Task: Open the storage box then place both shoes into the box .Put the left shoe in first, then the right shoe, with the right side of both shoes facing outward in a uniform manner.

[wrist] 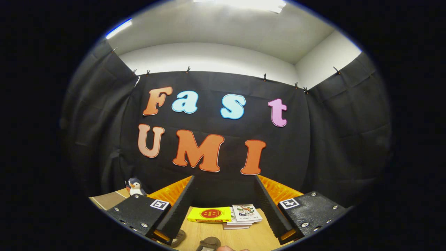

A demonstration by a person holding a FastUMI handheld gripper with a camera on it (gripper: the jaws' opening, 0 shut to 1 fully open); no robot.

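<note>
- Black cloth wall [223, 139] on three sides, pegged along its top edge by small clips [264, 76].
- White wall [209, 55] and ceiling [244, 28] above, lit from overhead.
- Light wooden table [240, 237] near, running to the far cloth.

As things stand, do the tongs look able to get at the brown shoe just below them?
Probably yes. The tongs stand open and empty, raised above the wooden table; the brown shoe lies near, between the fingers, uncovered. They would need to tilt down first.
</note>
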